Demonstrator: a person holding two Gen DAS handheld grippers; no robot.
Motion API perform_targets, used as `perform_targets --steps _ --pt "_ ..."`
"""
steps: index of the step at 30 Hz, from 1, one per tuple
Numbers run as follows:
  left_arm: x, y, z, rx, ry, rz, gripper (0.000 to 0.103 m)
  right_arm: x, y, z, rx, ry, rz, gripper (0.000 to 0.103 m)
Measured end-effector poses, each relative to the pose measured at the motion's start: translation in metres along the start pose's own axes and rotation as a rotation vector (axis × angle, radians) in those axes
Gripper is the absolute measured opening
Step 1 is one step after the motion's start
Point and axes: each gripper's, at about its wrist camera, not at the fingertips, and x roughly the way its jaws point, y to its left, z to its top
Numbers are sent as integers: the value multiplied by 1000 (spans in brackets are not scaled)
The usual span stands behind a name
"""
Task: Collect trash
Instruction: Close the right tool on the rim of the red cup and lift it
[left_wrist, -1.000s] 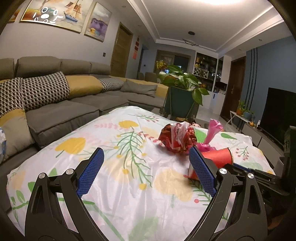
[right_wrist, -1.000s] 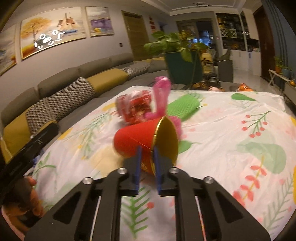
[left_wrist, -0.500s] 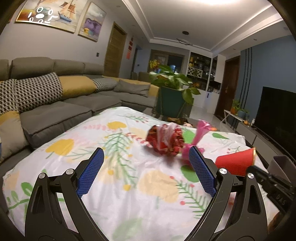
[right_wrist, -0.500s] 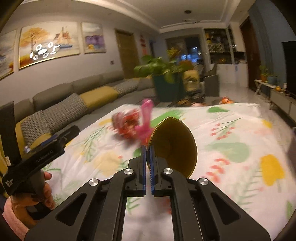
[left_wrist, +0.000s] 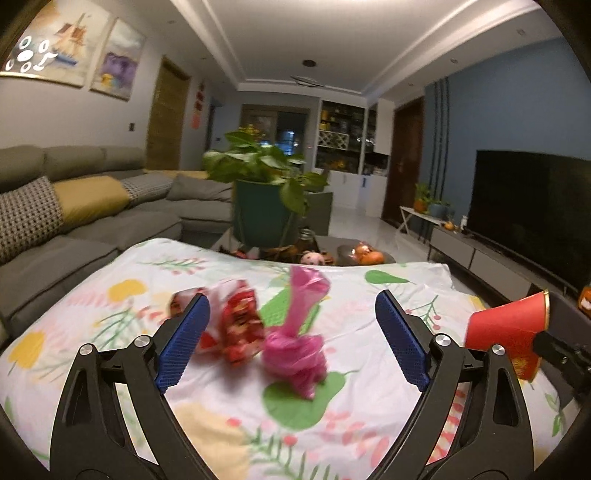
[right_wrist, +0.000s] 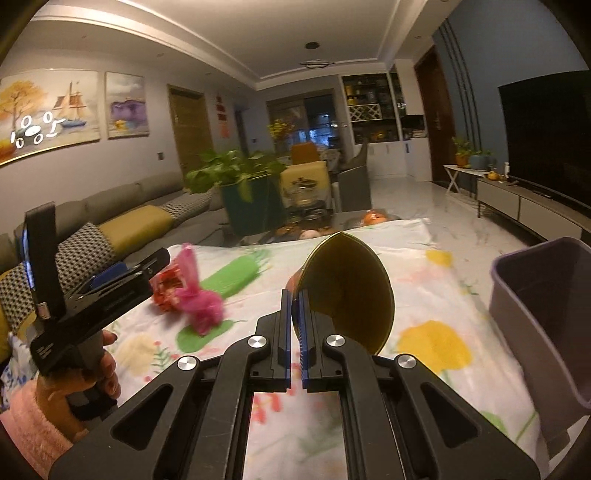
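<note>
Cup (right_wrist: 347, 291), pinched flat by your right gripper (right_wrist: 294, 325), may slip before reaching bin (right_wrist: 543, 317) at 3 o'clock; left gripper (left_wrist: 291, 339) gapes wide.

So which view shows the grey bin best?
The right wrist view. The grey bin stands at the right edge there, with its rim, front wall and dark inside visible beside the red cup held in the right hand-held gripper. The left wrist view does not clearly show it.
</note>
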Motion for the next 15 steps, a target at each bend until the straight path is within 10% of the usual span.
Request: perform_targets --steps 6,15 --pt "33 -4 1 21 63 1 69 -1 -18 4 30 -19 -28 4" --pt "64 0 -6 4 183 -33 7 -1 -28 6 43 -28 -33 4"
